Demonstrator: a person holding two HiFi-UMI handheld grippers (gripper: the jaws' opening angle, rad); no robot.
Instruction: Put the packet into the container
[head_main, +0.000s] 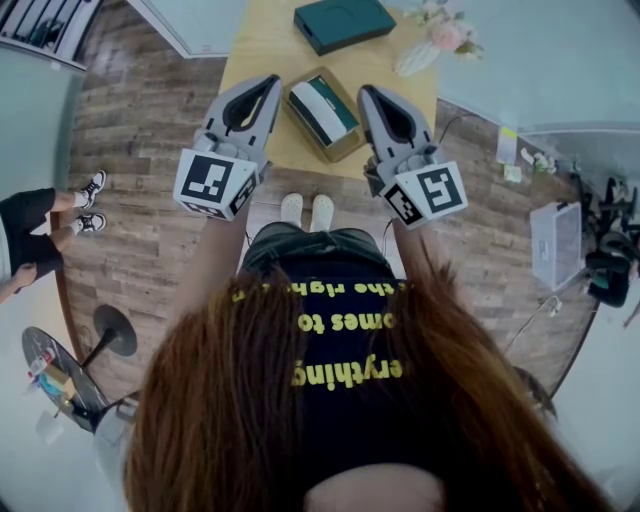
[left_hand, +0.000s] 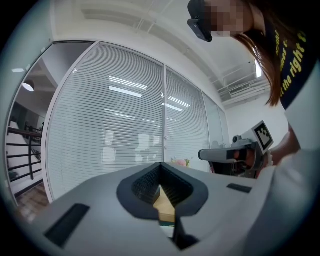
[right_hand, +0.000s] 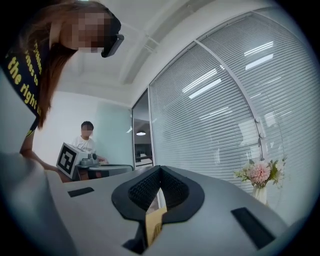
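Observation:
A green and white packet lies inside a shallow brown container near the front edge of the wooden table. My left gripper hovers just left of the container and my right gripper just right of it. Both point away from me and touch neither the packet nor the container. In the left gripper view the jaws meet at the tip with nothing between them. The right gripper view shows its jaws shut and empty too.
A dark teal box and a vase of pink flowers stand further back on the table. A bystander's legs are at the left. A clear plastic bin sits on the floor at the right. A seated person shows beyond the left gripper.

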